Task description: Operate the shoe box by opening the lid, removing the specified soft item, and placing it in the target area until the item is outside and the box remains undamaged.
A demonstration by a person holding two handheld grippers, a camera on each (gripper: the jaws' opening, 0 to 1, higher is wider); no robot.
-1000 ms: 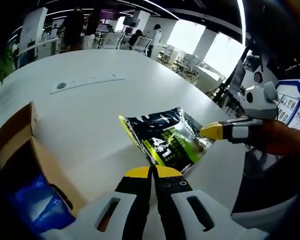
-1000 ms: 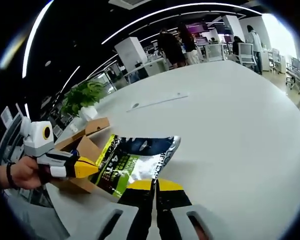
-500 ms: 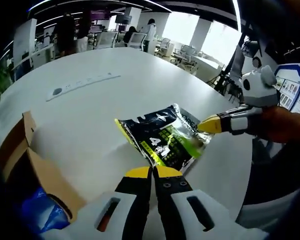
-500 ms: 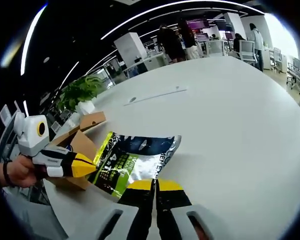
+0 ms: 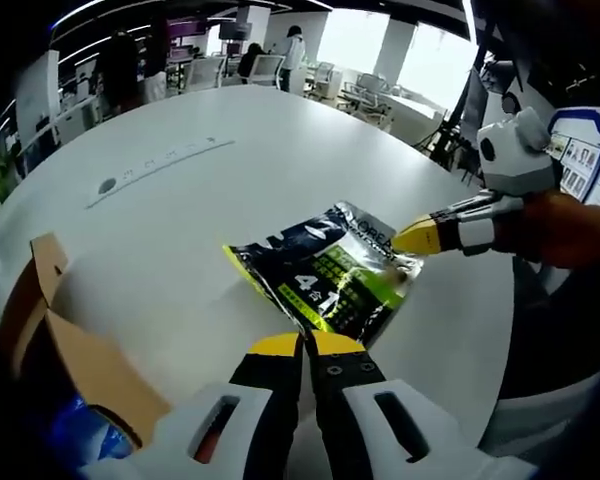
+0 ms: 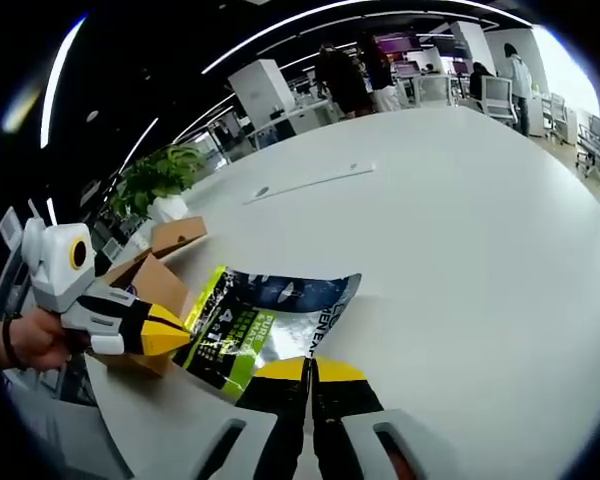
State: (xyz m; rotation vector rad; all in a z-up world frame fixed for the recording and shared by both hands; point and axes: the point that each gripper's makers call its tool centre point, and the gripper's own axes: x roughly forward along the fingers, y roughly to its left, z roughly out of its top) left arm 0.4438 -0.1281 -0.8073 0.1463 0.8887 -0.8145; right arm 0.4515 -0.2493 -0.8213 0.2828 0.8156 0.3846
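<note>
The soft item, a dark foil pouch (image 5: 332,278) with green and yellow print, lies flat on the round white table (image 5: 180,220), outside the cardboard shoe box (image 5: 55,345).

In the left gripper view, the left gripper (image 5: 302,345) has its yellow-tipped jaws pressed together with nothing between them, and its tips sit just short of the pouch's near edge. The box stands beside the pouch, toward the lower left of that view, with a brown flap (image 5: 28,290) raised and something blue (image 5: 85,440) inside; what the blue thing is cannot be made out. From the far side of the pouch the right gripper (image 5: 418,236) reaches in with its yellow tip at the pouch's corner, held by a hand (image 5: 570,228); whether it touches the foil is hard to tell.

In the right gripper view, the right gripper (image 6: 306,371) also shows its jaws closed together and empty, right at the pouch (image 6: 265,322) edge. The left gripper (image 6: 165,332) points at the opposite side of the pouch, and the box (image 6: 150,285) stands just behind it. Well beyond the pouch a long white strip (image 6: 305,184) lies on the table, and a potted plant (image 6: 158,185) stands past the box.
</note>
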